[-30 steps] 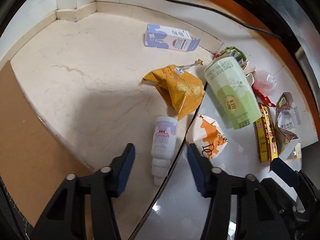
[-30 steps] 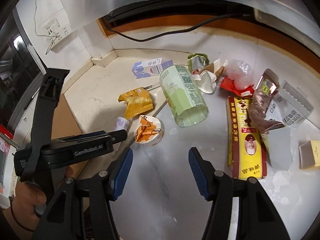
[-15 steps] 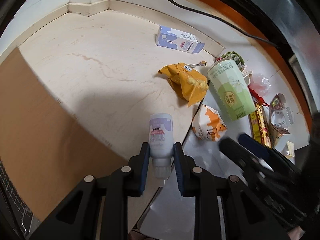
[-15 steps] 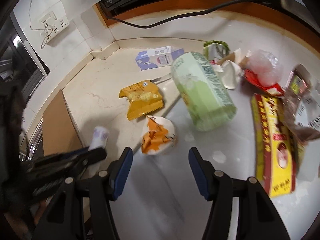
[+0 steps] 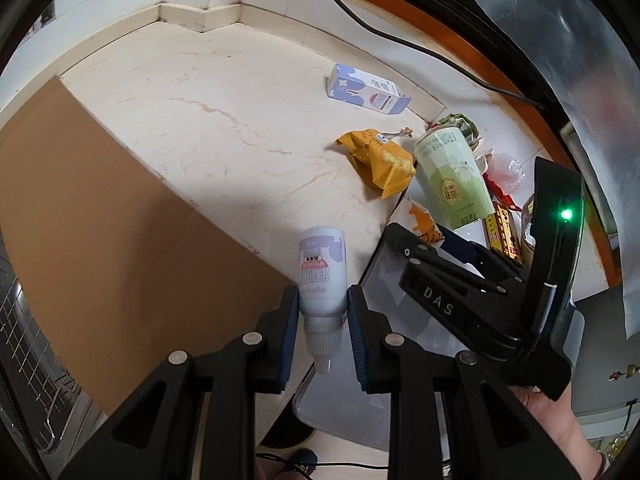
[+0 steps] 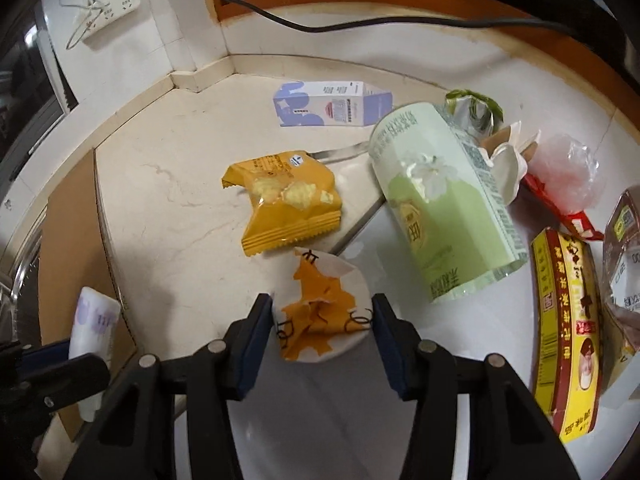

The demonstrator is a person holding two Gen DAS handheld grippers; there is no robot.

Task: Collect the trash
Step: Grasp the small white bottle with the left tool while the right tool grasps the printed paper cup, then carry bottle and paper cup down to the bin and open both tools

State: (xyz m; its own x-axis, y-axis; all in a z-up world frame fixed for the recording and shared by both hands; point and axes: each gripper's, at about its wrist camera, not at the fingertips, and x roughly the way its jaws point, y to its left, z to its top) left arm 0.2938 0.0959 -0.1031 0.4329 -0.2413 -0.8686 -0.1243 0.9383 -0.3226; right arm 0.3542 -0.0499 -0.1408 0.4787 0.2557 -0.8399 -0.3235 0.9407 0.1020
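My left gripper is shut on a small white bottle with a purple label and holds it lifted above the counter; the bottle also shows at the lower left of the right wrist view. My right gripper is open, its jaws on either side of a crumpled white and orange wrapper that lies on the counter. That wrapper shows partly hidden behind the right gripper in the left wrist view.
Other trash lies on the counter: a yellow snack bag, a green cup on its side, a purple milk carton, a yellow and red box, a pink plastic bag. A brown board lies at the left.
My left gripper shut on the bottle and lifted it back toward the left. My right gripper moved forward and now straddles the orange and white wrapper.
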